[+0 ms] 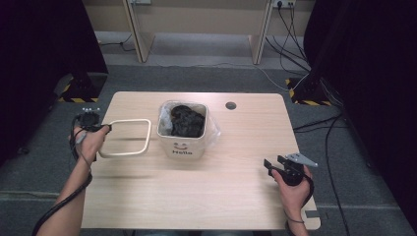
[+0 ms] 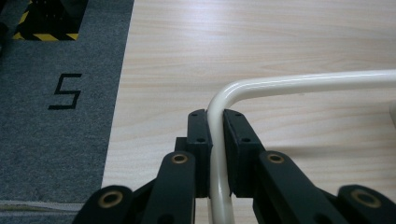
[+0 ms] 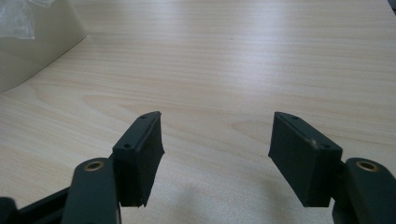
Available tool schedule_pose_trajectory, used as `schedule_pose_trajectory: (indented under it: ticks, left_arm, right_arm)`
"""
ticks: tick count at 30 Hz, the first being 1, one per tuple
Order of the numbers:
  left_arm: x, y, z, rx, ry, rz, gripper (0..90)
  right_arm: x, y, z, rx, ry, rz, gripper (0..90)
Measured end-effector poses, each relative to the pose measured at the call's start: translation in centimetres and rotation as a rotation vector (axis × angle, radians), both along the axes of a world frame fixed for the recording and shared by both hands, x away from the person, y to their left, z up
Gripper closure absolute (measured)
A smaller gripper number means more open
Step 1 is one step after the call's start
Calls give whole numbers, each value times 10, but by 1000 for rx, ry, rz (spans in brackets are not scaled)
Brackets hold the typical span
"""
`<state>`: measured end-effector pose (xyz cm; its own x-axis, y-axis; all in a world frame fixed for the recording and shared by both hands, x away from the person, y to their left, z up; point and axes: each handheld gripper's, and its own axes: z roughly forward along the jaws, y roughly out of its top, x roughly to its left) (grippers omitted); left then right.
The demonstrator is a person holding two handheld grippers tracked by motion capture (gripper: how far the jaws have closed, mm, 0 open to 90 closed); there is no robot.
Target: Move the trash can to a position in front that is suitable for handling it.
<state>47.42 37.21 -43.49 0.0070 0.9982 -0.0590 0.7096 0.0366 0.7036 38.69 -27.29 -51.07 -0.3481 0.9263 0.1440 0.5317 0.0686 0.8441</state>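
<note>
Pinching cream frame (image 2: 219, 140), left hand-held gripper (image 2: 215, 135)

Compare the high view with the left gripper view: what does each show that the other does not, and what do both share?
High view alone: the cream bin marked "Hello", lined with a clear bag holding dark contents, and the right gripper held open above the table.
Left gripper view alone: a black "5" marked on the grey floor.
Both: the wooden table, and the left gripper shut on the cream frame near a rounded corner.
</note>
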Motion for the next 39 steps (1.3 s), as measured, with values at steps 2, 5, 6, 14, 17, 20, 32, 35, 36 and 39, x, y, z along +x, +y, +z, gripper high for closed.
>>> schedule_pose_trajectory:
  ticks: [2, 5, 6, 14, 17, 20, 32, 35, 36, 39]
  left_arm:
    - [-1, 0, -3, 0, 2, 0, 812]
    - [-1, 0, -6, 2, 5, -1, 812]
    - [-2, 0, -7, 1, 6, 0, 812]
    - [-3, 1, -14, 11, 10, -2, 812]
    - [-4, 2, -16, 11, 13, 0, 812]
    - [-5, 3, -19, 10, 17, 2, 812]
    - [-9, 5, -34, 18, 34, 5, 812]
    - [-9, 4, -36, 18, 36, 4, 812]
    - [-9, 4, -37, 20, 38, 3, 812]
    - [-10, 3, -40, 24, 38, 4, 812]
  right_arm:
    - [0, 0, 0, 1, 1, -1, 348]
    - [0, 0, 0, 1, 2, -1, 348]
    - [0, 0, 0, 0, 2, 0, 348]
    - [0, 0, 0, 1, 1, 0, 348]
    - [0, 0, 0, 1, 1, 0, 348]
    - [0, 0, 0, 0, 1, -1, 348]
    - [0, 0, 0, 0, 2, -1, 348]
    - [0, 0, 0, 0, 1, 0, 348]
    - [0, 0, 0, 0, 2, 0, 348]
    - [0, 0, 0, 0, 3, 0, 347]
